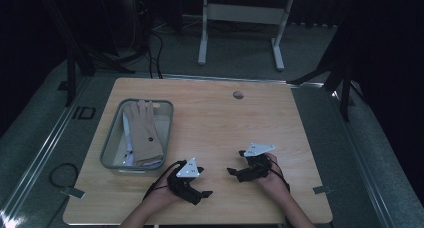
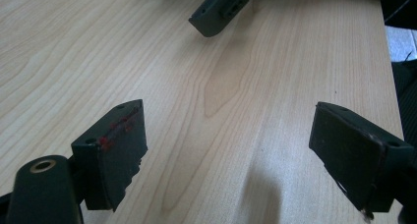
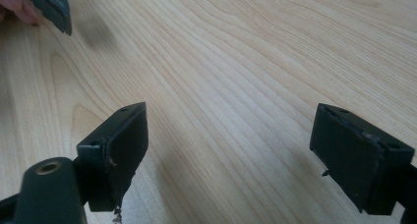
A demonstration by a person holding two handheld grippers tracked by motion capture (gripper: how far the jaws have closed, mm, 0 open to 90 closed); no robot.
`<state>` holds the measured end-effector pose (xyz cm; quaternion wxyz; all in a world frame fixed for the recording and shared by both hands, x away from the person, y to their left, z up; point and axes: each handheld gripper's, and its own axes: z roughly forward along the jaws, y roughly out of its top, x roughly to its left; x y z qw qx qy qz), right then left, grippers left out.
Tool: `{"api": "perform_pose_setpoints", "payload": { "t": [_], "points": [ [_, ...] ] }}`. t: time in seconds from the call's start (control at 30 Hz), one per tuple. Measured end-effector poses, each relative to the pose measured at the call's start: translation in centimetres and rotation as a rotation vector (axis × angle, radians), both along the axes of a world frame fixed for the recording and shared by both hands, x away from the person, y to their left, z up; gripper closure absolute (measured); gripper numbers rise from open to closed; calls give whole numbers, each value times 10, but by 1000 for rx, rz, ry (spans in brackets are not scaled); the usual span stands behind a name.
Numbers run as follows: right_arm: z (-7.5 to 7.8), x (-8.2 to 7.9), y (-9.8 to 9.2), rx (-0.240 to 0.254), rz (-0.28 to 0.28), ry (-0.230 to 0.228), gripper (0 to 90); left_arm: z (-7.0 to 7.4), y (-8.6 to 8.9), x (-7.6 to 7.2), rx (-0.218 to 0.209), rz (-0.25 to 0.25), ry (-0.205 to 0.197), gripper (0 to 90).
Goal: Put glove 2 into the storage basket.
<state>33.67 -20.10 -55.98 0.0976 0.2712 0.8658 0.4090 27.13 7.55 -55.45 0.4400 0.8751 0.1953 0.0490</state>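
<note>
My left gripper (image 1: 202, 194) rests low over the near middle of the wooden table (image 1: 220, 113), jaws wide apart with only bare wood between them (image 2: 231, 140). My right gripper (image 1: 234, 171) hovers just to its right, also open and holding nothing (image 3: 228, 145). The two point toward each other. A jaw of the right gripper (image 2: 216, 13) shows at the top of the left gripper view, and a jaw of the left gripper (image 3: 49, 5) at the top left of the right gripper view. Beige gloves (image 1: 144, 133) lie in a grey bin (image 1: 111, 143) at the table's left.
A small round grey hole (image 1: 238, 94) sits near the table's far edge. A white table frame (image 1: 240, 18) stands on the floor beyond. A cable loop (image 1: 62, 175) lies on the floor at the left.
</note>
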Motion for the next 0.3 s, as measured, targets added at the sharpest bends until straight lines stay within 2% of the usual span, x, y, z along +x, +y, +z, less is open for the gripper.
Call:
{"api": "perform_pose_setpoints", "payload": {
  "t": [0.3],
  "points": [
    [0, 1, 0, -4, -2, 3, 145, 0, -1, 0, -1, -7, 5, 143]
  ]
}}
